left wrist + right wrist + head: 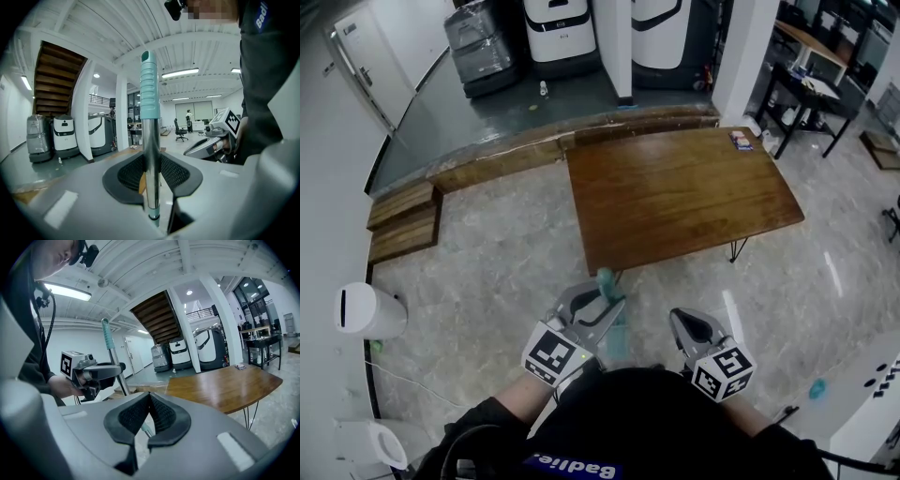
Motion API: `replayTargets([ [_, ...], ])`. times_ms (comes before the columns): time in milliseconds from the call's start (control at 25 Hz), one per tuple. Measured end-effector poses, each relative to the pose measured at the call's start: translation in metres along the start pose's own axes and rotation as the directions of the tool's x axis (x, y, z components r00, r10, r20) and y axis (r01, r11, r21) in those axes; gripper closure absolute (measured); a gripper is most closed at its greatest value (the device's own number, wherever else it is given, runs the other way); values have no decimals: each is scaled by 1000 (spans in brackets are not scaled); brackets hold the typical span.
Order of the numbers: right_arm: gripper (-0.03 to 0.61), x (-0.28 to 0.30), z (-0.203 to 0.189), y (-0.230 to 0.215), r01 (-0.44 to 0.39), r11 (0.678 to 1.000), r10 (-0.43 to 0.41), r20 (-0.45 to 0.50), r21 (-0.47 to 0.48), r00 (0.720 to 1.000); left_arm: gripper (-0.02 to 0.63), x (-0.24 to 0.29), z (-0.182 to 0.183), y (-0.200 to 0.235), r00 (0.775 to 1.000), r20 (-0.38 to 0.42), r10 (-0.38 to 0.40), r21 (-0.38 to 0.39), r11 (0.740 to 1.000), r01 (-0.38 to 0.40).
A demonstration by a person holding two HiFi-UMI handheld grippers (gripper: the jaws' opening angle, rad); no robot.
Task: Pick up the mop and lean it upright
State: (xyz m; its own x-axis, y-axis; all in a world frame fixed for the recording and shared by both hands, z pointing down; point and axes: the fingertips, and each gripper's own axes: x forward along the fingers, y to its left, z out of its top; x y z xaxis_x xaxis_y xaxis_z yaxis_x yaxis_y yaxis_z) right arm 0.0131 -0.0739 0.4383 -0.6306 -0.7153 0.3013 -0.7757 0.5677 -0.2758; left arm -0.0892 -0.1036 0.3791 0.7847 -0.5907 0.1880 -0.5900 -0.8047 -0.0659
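left gripper [151, 180] clamps the mop [150, 140]: chrome pole, ribbed teal grip

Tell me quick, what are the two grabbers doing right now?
Left gripper: closed on the mop handle.
Right gripper: closed, holding nothing.

1. the mop [151, 140] is a bright metal pole topped by a ribbed teal grip [148, 84].
2. it stands close to vertical, grip end up, with the pole pinched between the dark fingers [130, 172] of the left gripper [151, 161].
3. in the head view it rises just in front of the near edge of the wooden counter [675, 197]; the mop's lower end is hidden.
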Motion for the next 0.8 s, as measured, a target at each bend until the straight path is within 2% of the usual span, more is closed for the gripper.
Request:
replayTargets([
  [440,574,-25,-10,-11,41,999,-41,6,24,999,489,22,-14,-33,998,-34,-46,-3,999,46],
  [800,574,-48,-18,-27,74,996,-74,3,46,997,489,46,-38,-54,994,-101,-51,-28,998,49],
])
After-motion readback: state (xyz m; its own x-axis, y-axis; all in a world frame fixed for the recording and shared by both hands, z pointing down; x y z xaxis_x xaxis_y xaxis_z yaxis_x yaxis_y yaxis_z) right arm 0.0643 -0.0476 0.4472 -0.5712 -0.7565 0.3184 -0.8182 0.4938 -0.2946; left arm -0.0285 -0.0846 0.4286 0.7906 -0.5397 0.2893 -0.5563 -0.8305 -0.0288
